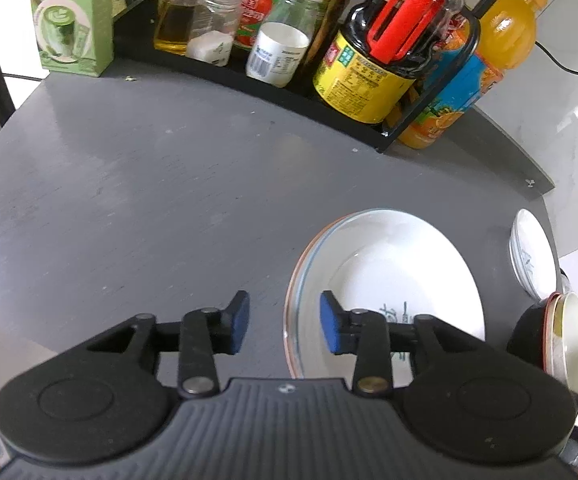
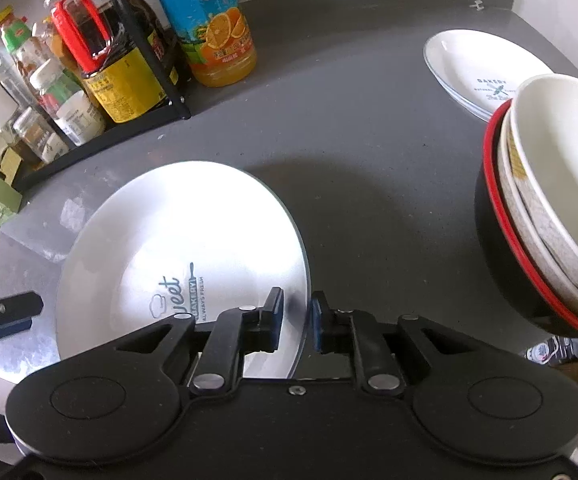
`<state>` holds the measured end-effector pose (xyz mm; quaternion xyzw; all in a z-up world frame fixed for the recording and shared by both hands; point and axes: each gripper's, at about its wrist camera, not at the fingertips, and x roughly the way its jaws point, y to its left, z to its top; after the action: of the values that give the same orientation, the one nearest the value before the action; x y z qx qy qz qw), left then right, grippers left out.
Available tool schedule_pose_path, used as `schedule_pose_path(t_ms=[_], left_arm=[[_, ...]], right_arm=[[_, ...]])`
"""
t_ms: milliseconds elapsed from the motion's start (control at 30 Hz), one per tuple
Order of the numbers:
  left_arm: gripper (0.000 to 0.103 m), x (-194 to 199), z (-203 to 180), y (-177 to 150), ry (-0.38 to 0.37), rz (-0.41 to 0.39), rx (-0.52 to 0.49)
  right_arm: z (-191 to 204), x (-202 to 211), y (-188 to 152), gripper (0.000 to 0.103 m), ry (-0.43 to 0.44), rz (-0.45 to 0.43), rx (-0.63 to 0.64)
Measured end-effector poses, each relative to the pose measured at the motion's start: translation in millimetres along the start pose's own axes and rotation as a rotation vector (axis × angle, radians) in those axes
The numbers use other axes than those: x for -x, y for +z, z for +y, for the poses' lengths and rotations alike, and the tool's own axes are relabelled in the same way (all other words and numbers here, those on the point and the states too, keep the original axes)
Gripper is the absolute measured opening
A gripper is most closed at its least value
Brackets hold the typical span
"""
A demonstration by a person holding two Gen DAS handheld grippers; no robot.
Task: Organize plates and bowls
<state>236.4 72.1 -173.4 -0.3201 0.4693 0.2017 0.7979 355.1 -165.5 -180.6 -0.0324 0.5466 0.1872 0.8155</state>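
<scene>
Big plate (image 2: pixel 177 248) lies flat on the grey counter (image 2: pixel 369 184), near its front edge. From the left wrist view it looks stacked on another plate, an orange rim showing beneath. Right gripper (image 2: pixel 295 320) straddles the plate's right rim, jaws narrowly apart with the rim in the gap; cannot tell if the pads actually touch it. Probably lined up for a rim pinch. Left gripper (image 1: pixel 285 324) hovers at the plate's left rim, jaws wide apart, holding nothing. Right of the plate: nested bowls (image 2: pixel 549 208), close. Beyond them a small plate (image 2: pixel 481 68) by the counter's far edge. Behind the plate: bottle rack (image 2: pixel 145 80), juice bottle (image 2: pixel 209 24). Open counter lies between plate and rack; bowls crowd the right.
</scene>
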Motion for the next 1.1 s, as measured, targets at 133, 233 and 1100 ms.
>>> schedule_pose_path(t_ms=[133,233,1100], left_arm=[[0.061,12,-5,0,-0.012,-0.019,-0.031],[0.075,21,-13,0,-0.019,-0.045,-0.059],[0.09,22,-178,6,-0.12,-0.078,-0.287]], right_arm=[[2,20,3,0.038,0.022,-0.046,-0.016],[3,43,5,0.054,0.02,-0.105,-0.013],[-125,147,43,0.087,0.034,-0.322,-0.151]])
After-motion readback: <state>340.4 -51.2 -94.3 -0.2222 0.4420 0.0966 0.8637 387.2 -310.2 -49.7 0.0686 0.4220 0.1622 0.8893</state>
